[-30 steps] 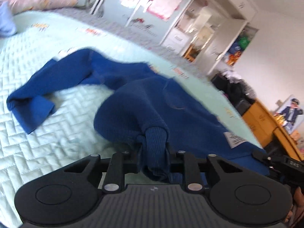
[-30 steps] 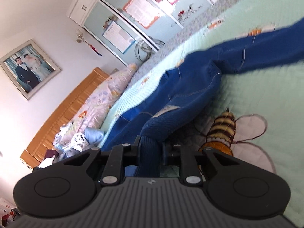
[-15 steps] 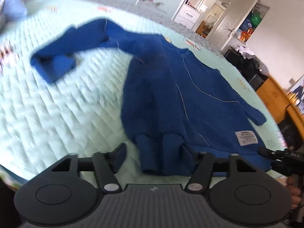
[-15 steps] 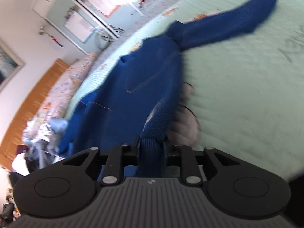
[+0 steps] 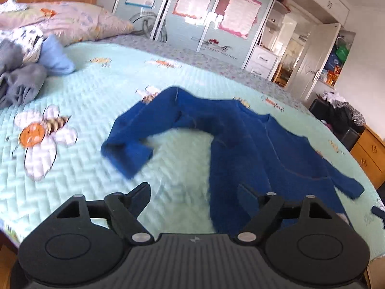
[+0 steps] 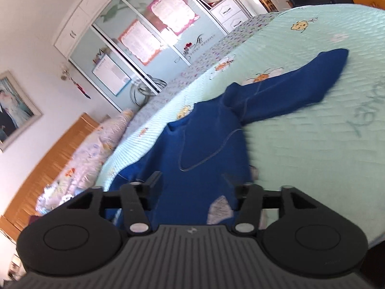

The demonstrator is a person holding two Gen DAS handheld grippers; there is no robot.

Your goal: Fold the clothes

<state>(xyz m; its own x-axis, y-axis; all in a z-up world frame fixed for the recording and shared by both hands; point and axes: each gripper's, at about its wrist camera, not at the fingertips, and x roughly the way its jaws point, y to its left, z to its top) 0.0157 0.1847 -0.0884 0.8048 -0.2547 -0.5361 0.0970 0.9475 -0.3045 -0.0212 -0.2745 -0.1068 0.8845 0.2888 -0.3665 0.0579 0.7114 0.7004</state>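
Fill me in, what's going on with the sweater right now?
A person with a claw in each hand is folding clothes on a bed. The blue sweater lies spread on the quilt, one sleeve bent back on itself, the other sleeve stretched out. The left claw and the right claw are both open over the hem end, gripping nothing. No fold is made yet. A pile of other clothes sits near the pillows.
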